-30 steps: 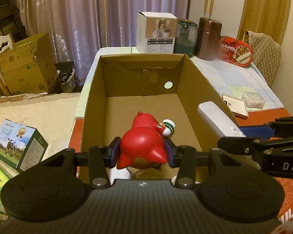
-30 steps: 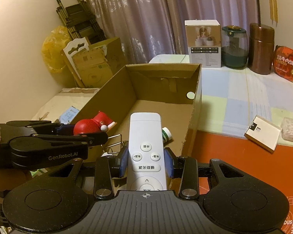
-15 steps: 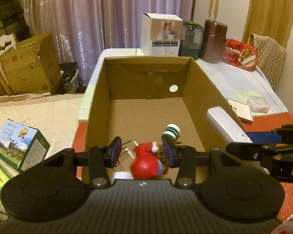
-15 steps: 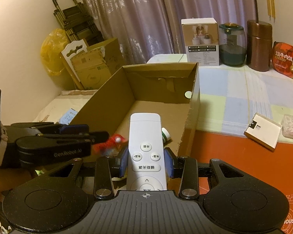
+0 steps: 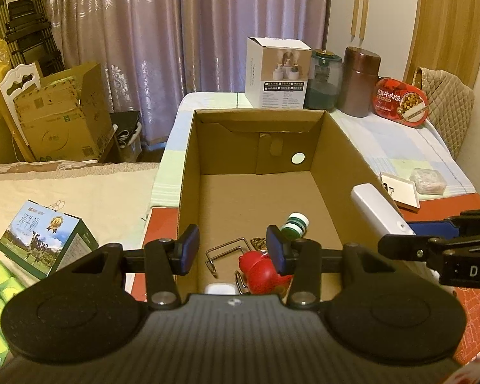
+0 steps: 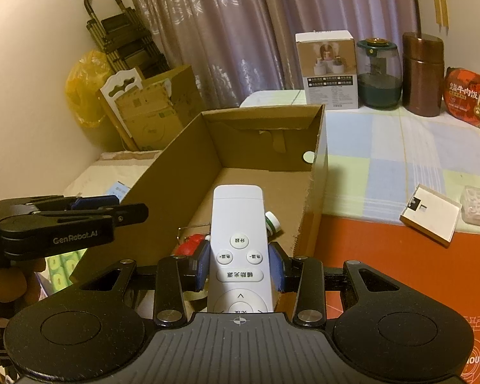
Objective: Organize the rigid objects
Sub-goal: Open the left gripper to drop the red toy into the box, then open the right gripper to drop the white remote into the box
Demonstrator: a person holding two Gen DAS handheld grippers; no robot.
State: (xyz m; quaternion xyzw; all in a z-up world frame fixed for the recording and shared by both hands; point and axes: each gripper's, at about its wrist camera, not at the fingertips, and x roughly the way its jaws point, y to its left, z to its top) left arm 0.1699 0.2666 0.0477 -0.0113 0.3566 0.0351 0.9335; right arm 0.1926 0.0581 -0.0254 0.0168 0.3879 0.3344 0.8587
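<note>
A red toy figure [image 5: 260, 272] lies on the floor of the open cardboard box [image 5: 188, 176], beside a wire clip [image 5: 227, 249] and a green-capped bottle [image 5: 294, 224]. Above the box's near end my left gripper [image 5: 231, 243] stands open, nothing between its blue pads. My right gripper [image 6: 238, 265] is shut on a white remote control [image 6: 238, 249], held over the box's near right corner with its buttons facing up. The remote [image 5: 377, 211] also shows at the right of the left wrist view. The toy [image 6: 192, 244] peeks out left of the remote.
On the table behind the box stand a white product box [image 5: 276, 78], a green jar [image 5: 323, 80], a brown canister [image 5: 360, 81] and a red food tub [image 5: 401, 102]. A small white card box [image 6: 430, 217] lies to the right. A milk carton pack [image 5: 44, 240] sits left.
The red toy has left my left gripper's pads and dropped onto the box floor. The left gripper has lifted slightly. My right gripper keeps still with the remote.
</note>
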